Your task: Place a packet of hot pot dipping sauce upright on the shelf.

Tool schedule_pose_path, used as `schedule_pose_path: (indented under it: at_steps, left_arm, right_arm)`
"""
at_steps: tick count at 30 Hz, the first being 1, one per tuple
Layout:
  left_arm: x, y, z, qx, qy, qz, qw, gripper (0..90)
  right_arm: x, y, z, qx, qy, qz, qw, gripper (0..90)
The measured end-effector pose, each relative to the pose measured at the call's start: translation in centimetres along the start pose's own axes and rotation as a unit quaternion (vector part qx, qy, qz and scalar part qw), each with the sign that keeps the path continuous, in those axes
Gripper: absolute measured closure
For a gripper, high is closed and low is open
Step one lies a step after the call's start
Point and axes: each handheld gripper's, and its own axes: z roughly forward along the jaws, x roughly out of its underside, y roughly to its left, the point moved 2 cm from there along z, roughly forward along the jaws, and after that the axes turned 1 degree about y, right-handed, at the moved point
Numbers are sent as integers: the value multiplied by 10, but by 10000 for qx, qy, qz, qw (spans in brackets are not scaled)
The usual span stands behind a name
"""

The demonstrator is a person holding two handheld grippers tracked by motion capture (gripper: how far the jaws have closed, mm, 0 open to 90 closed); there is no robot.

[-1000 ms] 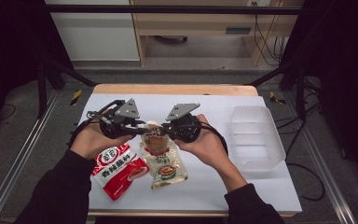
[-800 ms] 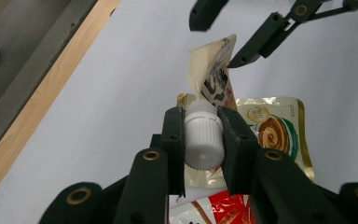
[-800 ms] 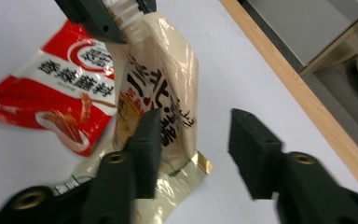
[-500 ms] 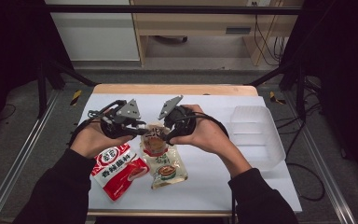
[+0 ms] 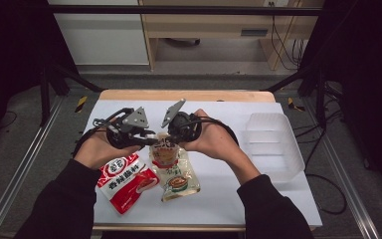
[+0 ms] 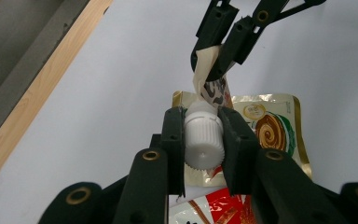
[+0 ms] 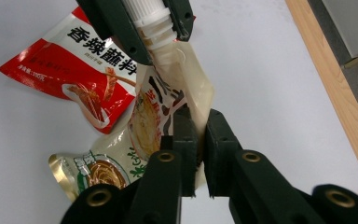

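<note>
- Now your left gripper (image 6: 204,149) clamps the pouch's white cap (image 6: 204,135).
- Your right gripper (image 7: 196,140), fingers just closing, pinches the spouted pouch (image 5: 171,167) on the counter (image 5: 229,199).
- Red packet (image 5: 124,180) touches it; clear tray (image 5: 273,147) well apart.

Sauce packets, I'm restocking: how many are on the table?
2: a red packet flat near the left hand, and a spouted pouch beside it, held by both grippers.

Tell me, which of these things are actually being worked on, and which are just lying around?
In use: spouted sauce pouch; its white cap, clamped by the left gripper; right gripper, pinching the pouch's top edge.

Lying about: red seasoning packet; clear plastic bin.
</note>
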Motion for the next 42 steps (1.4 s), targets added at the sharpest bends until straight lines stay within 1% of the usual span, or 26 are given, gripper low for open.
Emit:
schedule_pose_path:
  at_steps: [3,4,5,6,7,8,10,13,14,16,17,20,21,22,23,24,28,31,33,35,36,37,39,40,41,42]
  left_arm:
    - [0,0,0,12,-54,-105,9999,725]
    - [1,1,-1,13,-135,-179,9997,725]
    - [1,2,-2,-10,-232,-262,9994,631]
    - [2,3,-3,-12,-269,-321,9991,631]
    - [3,4,-3,-1,-277,-378,9989,576]
    - [7,6,-4,-81,-252,-440,9987,500]
    - [11,8,-4,-149,-224,-536,9982,425]
    - [16,10,-3,-183,-192,-627,9977,380]
    - [18,10,-3,-191,-159,-642,9976,333]
    - [22,10,-1,-287,-61,-664,9974,291]
    - [28,10,3,-286,23,-728,9969,251]
    - [34,10,8,-217,90,-784,9966,230]
    - [42,9,16,-172,169,-837,9962,220]
    - [42,9,16,-172,169,-837,9962,212]
    - [50,10,22,-208,240,-900,9954,207]
    - [50,10,22,-208,240,-900,9954,200]
    - [64,10,30,-233,320,-1037,9938,172]
    - [79,8,33,-283,280,-1208,9919,149]
    - [82,7,34,-301,273,-1233,9915,143]
    - [92,7,34,-342,176,-1400,9894,140]
    - [92,7,34,-342,176,-1400,9894,137]
    - [99,8,35,-329,121,-1496,9881,136]
    - [102,9,36,-317,119,-1547,9874,132]
    - [105,10,36,-353,208,-1541,9872,128]
    - [108,11,35,-451,263,-1576,9861,127]
    - [109,12,34,-473,267,-1595,9857,126]
  right_arm:
    - [-4,1,-3,43,99,-58,9999,883]
    - [-4,1,-3,43,99,-58,9999,883]
    - [-5,-2,-9,77,105,-57,9999,886]
    - [-5,-2,-9,77,105,-57,9999,886]
    - [-4,-4,-12,92,102,-57,9999,886]
    - [-2,-9,-20,223,100,-18,9997,886]
    - [1,-13,-25,299,107,-7,9995,886]
    - [6,-19,-32,399,105,32,9991,886]
    - [9,-22,-36,464,124,44,9988,886]
    - [14,-26,-41,524,157,43,9985,885]
    - [22,-31,-45,592,164,55,9981,885]
    - [29,-35,-50,649,164,94,9977,885]
    - [36,-39,-55,702,157,122,9973,885]
    - [40,-40,-58,727,154,150,9971,885]
    - [43,-42,-60,760,130,187,9968,885]
    - [43,-42,-60,760,130,187,9968,885]
    - [54,-48,-74,863,35,246,9960,885]
    - [63,-55,-89,989,4,302,9946,885]
    - [67,-59,-96,1067,-4,303,9938,885]
    - [72,-63,-103,1158,-12,308,9928,885]
    - [74,-66,-106,1197,-26,319,9923,885]
    - [77,-68,-110,1237,-17,323,9918,885]
    - [79,-70,-113,1296,-9,351,9909,885]
    - [82,-73,-116,1323,-15,363,9905,885]
    - [84,-75,-120,1368,-9,369,9899,885]
    - [87,-77,-124,1430,-26,393,9889,885]
